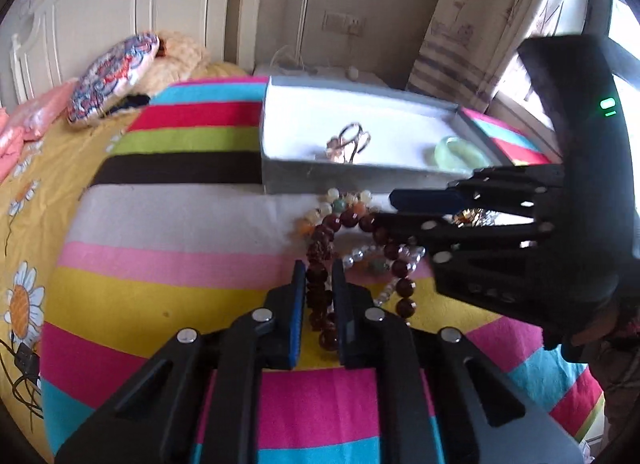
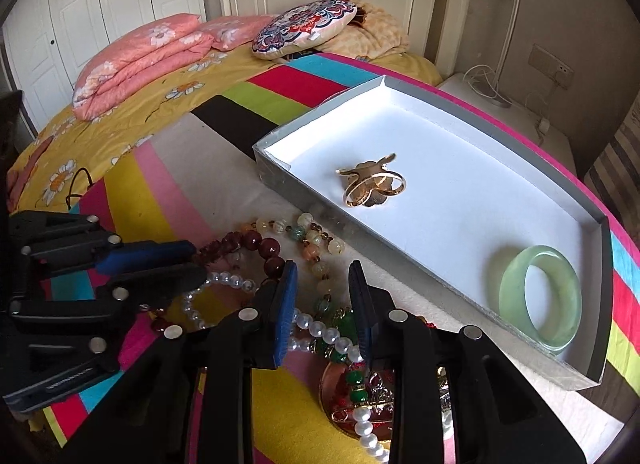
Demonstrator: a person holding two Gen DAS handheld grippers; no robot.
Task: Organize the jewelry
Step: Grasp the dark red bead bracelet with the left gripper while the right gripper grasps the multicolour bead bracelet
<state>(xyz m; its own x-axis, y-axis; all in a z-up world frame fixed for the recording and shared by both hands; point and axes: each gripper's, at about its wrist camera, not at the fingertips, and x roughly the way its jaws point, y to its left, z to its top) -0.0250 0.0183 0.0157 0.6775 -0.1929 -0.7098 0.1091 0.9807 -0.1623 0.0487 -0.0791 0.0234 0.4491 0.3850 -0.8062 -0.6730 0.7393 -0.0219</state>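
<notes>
Dark bead strand between left tool pads

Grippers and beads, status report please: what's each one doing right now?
Left gripper shut on dark red beads. Right gripper open over pearls. Box holds gold ring, jade bangle. Strands tangled, may snag.

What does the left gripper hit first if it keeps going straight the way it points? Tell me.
Probably the dark red bead bracelet, already lying between the left gripper fingers. Past it come the pale bead strand, then the grey box's near wall; depth is uncertain.
</notes>
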